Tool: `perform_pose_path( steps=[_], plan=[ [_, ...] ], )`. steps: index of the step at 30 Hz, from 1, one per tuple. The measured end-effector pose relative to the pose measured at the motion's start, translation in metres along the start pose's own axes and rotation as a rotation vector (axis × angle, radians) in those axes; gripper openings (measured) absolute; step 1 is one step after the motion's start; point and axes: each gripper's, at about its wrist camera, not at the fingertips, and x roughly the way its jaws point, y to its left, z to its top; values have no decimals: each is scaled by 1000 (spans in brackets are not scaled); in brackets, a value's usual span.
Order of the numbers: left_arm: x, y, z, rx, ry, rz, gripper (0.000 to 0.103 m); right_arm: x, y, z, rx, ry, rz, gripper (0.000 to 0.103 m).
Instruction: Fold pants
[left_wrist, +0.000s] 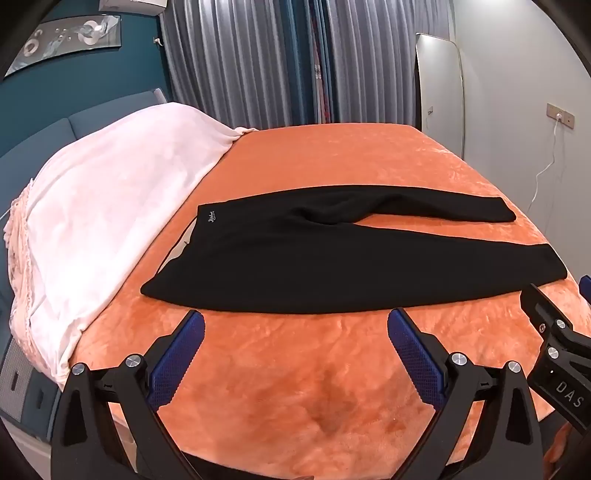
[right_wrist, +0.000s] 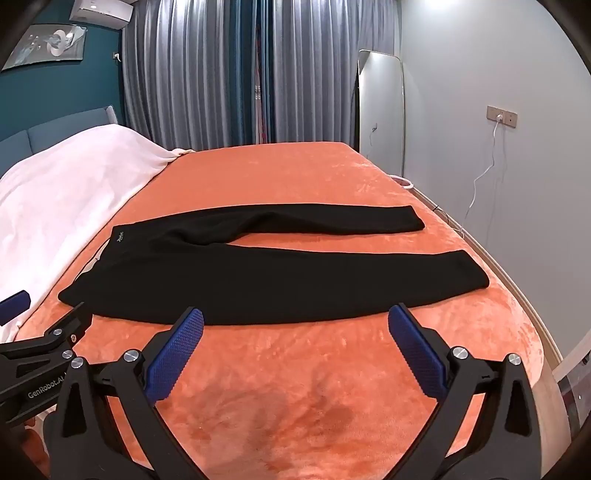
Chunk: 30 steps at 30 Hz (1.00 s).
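**Pants flat on bed, both grippers spread & empty**

Left wrist view: we see the black pants (left_wrist: 332, 258) laid flat on the orange blanket (left_wrist: 332, 155), waistband to the left near the white cover (left_wrist: 110, 206), legs running right. Far leg angles away from near leg, so a wedge of orange shows btwn them. Small logo sits at the waistband's far corner. Our left gripper (left_wrist: 295, 343) hangs over bare blanket just short of the pants' near edge, jaws spread wide, nothing btwn the blue pads (left_wrist: 177, 354). Right gripper's black frame pokes in at the right edge, near the hem of the near leg.

Right wrist view: same pants (right_wrist: 258, 280), same layout, unfolded. Our right gripper (right_wrist: 295, 343) is also spread wide & empty, tips just at the pants' near edge, not pinching cloth. Left gripper (right_wrist: 40, 317) shows at the left edge by the waistband corner, w/ one blue pad over the white cover. Curtains (right_wrist: 207, 74) and a mirror (right_wrist: 380, 107) stand behind the bed.
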Motion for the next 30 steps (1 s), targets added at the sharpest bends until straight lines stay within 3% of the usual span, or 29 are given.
perform_pose_path(
  steps=[30],
  plan=[
    [2, -6, 4, 5, 0, 3, 98, -2, -4, 1, 11, 3, 9, 98]
  ],
)
